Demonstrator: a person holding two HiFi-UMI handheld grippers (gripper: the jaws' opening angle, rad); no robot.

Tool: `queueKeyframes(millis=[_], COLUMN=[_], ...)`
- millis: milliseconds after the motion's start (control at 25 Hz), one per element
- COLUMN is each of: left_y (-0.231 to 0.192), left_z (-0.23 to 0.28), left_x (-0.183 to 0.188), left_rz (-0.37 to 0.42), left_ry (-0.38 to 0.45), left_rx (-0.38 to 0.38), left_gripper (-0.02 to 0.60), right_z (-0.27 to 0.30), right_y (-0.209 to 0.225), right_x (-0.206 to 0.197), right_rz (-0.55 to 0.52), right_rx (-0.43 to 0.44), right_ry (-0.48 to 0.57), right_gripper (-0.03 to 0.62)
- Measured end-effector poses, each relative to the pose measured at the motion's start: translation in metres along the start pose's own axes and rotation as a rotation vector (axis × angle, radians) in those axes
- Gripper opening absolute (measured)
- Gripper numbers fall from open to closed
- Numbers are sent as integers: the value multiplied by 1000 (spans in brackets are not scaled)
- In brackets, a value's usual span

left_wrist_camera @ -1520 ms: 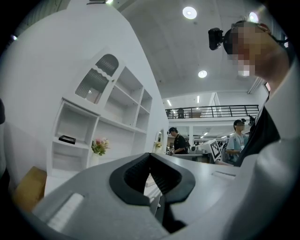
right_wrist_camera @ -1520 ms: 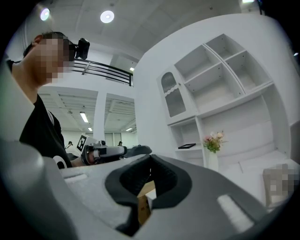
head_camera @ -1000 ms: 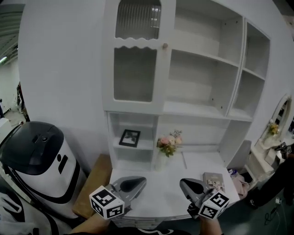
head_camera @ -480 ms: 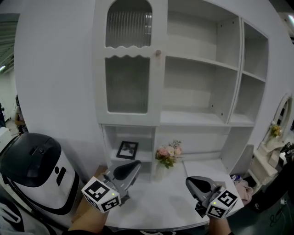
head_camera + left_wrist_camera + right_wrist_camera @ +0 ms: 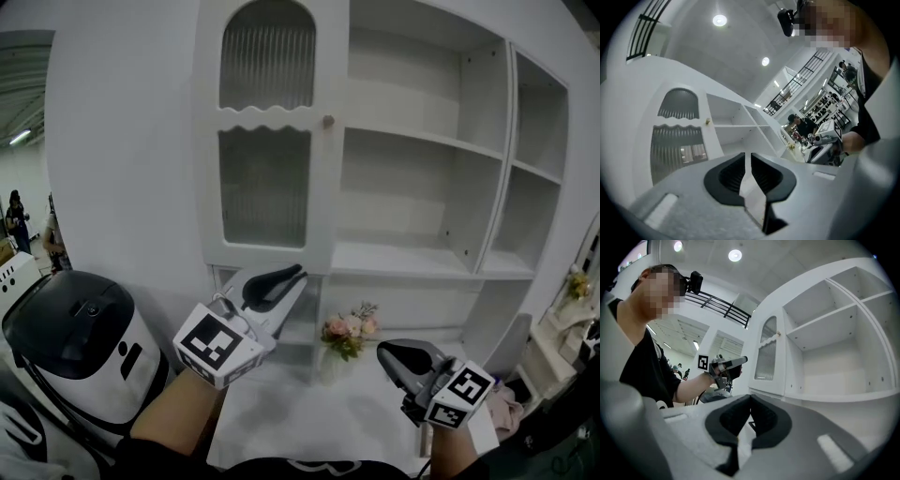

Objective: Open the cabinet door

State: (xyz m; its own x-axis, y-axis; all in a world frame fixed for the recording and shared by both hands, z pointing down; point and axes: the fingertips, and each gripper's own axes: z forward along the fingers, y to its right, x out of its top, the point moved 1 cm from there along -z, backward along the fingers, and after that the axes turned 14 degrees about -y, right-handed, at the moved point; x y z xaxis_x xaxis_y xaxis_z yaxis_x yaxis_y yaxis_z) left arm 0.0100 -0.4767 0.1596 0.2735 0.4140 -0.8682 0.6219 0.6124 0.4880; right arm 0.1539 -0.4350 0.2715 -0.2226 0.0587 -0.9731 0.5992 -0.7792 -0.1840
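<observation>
The cabinet door (image 5: 267, 141) is white, with an arched ribbed pane over a scallop-topped one and a small knob (image 5: 328, 121) at its right edge. It sits closed above the surface's (image 5: 309, 412) rear left corner. The left gripper (image 5: 289, 274) has jaws just opened to a narrow slit, with nothing between. The right gripper (image 5: 384, 350) has its jaws together, empty. Only the head view shows flowers (image 5: 349, 328). The right gripper view alone shows the door side-on.
</observation>
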Motion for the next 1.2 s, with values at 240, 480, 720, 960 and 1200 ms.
queueKeyframes(millis=[240,480,720,960,1200], left_y=[-37,-80,-103,-136,-150], left_z=[37,67,101,127,146], left_x=[53,81,106,128,139], left_rz=[119,185,306,353,383], left_ry=[20,8,-35,-68,-81], left_rx=[66,151,225,346,379], left_gripper=[89,176,222,236,235], right_z=[2,13,20,25,27], right_y=[26,43,57,72,90], right_x=[24,28,24,18,6], right_rz=[-59,-90,-112,-110,-105], right_rx=[21,58,82,86,92], right_ry=[27,30,6,1,-19], right_gripper=[-5,-5,-5,-5,-5])
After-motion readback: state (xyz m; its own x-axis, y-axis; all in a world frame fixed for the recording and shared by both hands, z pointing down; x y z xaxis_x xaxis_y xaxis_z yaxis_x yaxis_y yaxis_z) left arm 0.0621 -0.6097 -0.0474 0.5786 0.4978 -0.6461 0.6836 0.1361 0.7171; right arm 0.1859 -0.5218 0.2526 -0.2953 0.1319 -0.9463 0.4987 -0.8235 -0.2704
